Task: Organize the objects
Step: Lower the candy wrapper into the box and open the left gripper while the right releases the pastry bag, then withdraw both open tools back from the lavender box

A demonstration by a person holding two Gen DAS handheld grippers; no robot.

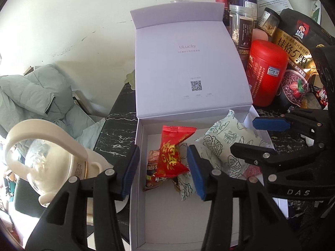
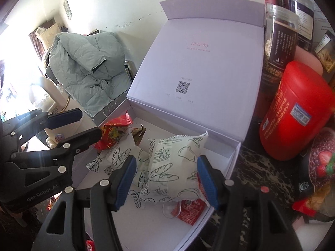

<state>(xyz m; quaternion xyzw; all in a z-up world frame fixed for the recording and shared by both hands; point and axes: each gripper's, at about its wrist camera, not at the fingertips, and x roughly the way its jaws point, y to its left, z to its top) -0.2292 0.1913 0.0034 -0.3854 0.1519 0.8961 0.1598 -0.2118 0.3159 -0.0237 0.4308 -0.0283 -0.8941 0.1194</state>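
Cluttered marble counter (image 1: 117,123), jars behind. Left wrist view: left gripper (image 1: 165,169) fingers apart over the white box (image 1: 142,188), red snack packet (image 1: 171,156) lying inside. Right wrist view: right gripper (image 2: 165,179) fingers apart around the bread-print packet (image 2: 173,167), not visibly pinching. Several snacks boxed already; lid (image 2: 201,67) not yet closed.

Daylight enters from the left in both views. A window area (image 2: 12,77) at the far left is blown out to white, with flare streaking over the left gripper (image 2: 89,121). The white box (image 1: 188,219) is evenly lit; its lid interior reads slightly violet. Soft shadows fall rightward. Fisheye distortion bends the wall (image 1: 73,21) and the jars (image 1: 240,27); corners are vignetted black. Focus is acceptable, softer toward the edges.
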